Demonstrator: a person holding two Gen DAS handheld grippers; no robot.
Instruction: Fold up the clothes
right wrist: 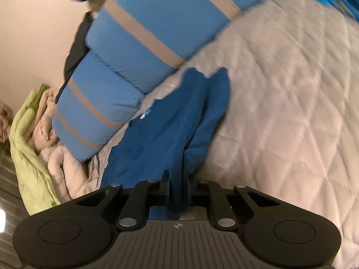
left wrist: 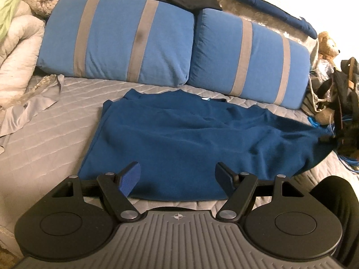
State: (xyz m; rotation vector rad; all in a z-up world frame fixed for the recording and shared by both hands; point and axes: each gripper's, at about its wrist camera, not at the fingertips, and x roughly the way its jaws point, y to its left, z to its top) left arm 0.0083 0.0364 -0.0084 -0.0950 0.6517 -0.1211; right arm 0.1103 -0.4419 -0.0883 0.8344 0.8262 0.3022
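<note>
A dark blue fleece garment (left wrist: 179, 139) lies spread on a grey quilted bedspread (left wrist: 49, 139), just in front of two blue pillows with grey stripes (left wrist: 125, 42). The left gripper (left wrist: 177, 179) hovers level over the garment's near hem, fingers spread wide, holding nothing. The right gripper (right wrist: 178, 190), its view sharply tilted and blurred, has its fingers pinched on a fold of the garment.

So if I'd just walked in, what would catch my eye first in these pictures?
Probably the dark blue garment spread on the grey quilted bed, just in front of two blue pillows with grey stripes. The left hand-held gripper hovers open over its near edge, while the right hand-held gripper is shut on a bunched fold of it. A teddy bear sits at the far right.
</note>
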